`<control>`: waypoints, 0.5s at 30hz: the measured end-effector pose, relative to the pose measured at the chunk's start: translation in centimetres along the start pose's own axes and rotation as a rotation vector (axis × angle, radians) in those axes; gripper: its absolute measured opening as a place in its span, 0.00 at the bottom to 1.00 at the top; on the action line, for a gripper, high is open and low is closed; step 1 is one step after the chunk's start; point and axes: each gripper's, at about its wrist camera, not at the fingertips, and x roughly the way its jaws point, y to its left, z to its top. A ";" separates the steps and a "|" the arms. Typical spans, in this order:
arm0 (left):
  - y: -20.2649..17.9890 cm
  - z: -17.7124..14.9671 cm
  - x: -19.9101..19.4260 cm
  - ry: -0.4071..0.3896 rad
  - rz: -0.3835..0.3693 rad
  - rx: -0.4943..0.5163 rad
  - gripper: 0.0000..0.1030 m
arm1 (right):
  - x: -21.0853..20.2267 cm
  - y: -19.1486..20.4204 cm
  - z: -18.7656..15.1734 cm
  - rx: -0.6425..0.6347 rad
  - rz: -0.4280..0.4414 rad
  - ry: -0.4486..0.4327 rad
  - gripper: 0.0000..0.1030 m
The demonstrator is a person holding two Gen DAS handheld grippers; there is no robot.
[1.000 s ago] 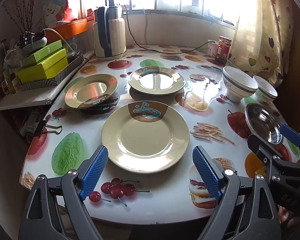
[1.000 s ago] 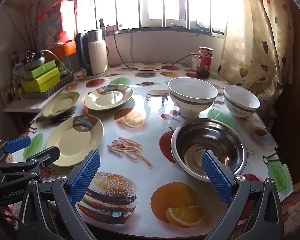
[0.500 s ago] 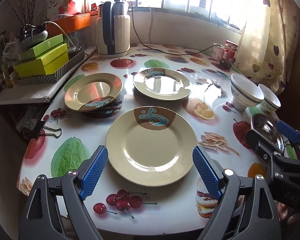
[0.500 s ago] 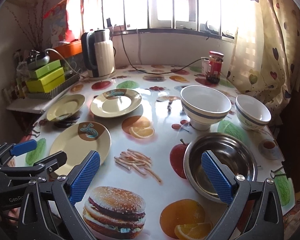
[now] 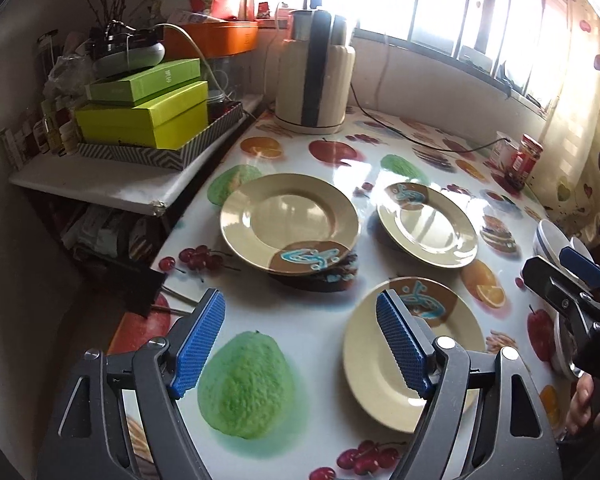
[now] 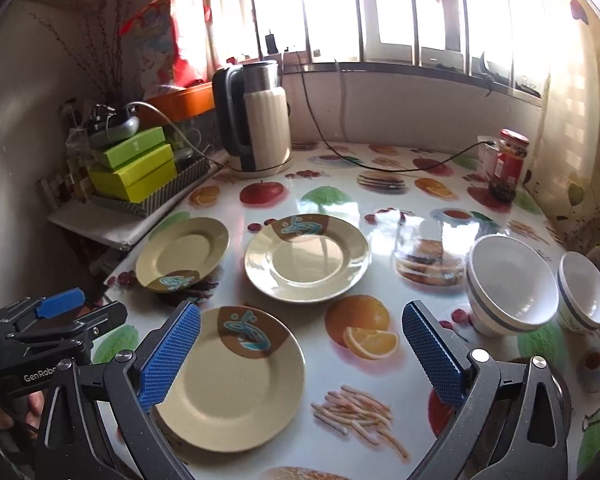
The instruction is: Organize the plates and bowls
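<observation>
Three cream plates [image 5: 290, 222] lie unstacked; left gripper [image 5: 300, 346], jaws just narrowing, and right gripper [image 6: 300, 354] gape empty; recommend seizing one rim squarely.

Both tongs, left [image 5: 300, 344] just narrowing and right [image 6: 300, 356], gape empty, angled downward.

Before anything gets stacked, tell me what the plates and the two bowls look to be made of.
Plates: cream with a brown patch and blue motif, smooth and glossy with window glare; probably melamine or glazed ceramic, the look leaves it open. Bowls: white with a grey-blue band, glossy, footed; likely glazed ceramic, possibly melamine.
</observation>
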 end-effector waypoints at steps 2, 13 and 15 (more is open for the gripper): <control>1.2 0.7 0.6 0.007 0.004 -0.023 0.76 | 1.3 0.9 1.1 -0.007 0.029 0.006 0.93; 6.1 3.4 5.6 0.087 -0.040 -0.132 0.57 | 9.7 4.5 5.6 -0.052 0.237 0.127 0.76; 6.5 3.6 6.5 0.098 -0.030 -0.148 0.53 | 11.2 4.8 6.1 -0.059 0.240 0.158 0.73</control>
